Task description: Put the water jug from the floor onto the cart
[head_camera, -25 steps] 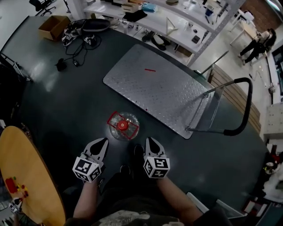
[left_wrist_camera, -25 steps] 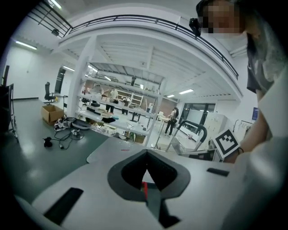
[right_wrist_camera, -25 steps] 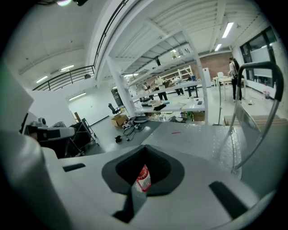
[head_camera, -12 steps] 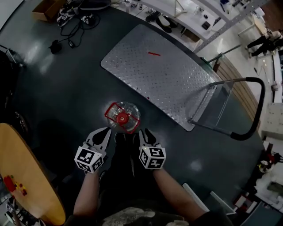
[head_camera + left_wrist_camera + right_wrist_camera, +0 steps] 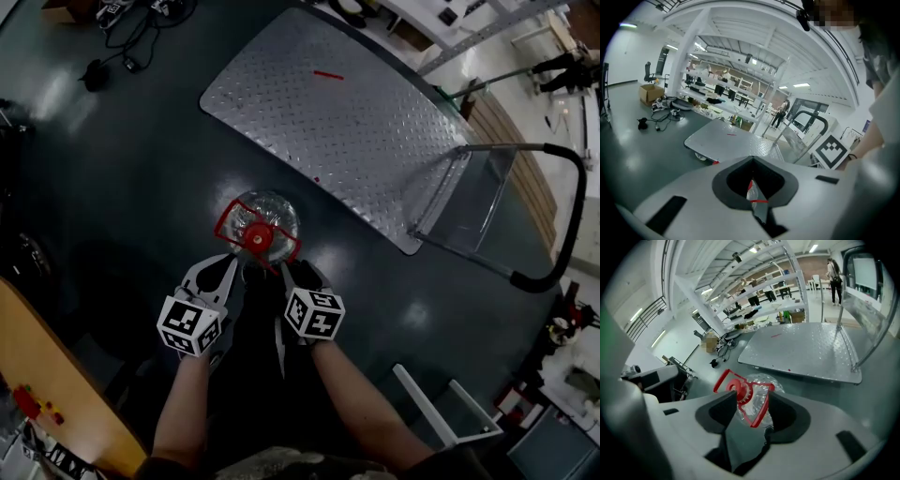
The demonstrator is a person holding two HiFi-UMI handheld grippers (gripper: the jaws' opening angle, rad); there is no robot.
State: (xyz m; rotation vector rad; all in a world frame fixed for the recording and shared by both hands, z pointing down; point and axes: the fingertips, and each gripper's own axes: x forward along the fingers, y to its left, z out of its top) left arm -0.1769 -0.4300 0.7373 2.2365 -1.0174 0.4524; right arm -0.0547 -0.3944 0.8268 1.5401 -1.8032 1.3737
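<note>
Dark glossy floor [image 5: 112,187] carries the clear plastic water jug [image 5: 265,220], just beside the diamond-plate steel cart [image 5: 375,159]. It is probably heavy, slick and thin-walled, so grip its stiff red carry handle [image 5: 749,401]. The right gripper [image 5: 292,274] has jaws opening around that handle; the left gripper [image 5: 228,267] has jaws closed and empty.

Nothing here you can actually read, tbh. The closest thing to print is the black-and-white square markers on the cube [image 5: 190,325] of the left hand-held gripper [image 5: 219,273] and the cube [image 5: 314,312] of the right hand-held gripper [image 5: 298,275]. Those are just blocky patterns, no letters or numbers. One of those markers also shows up off to the right in the left gripper view, same deal.
</note>
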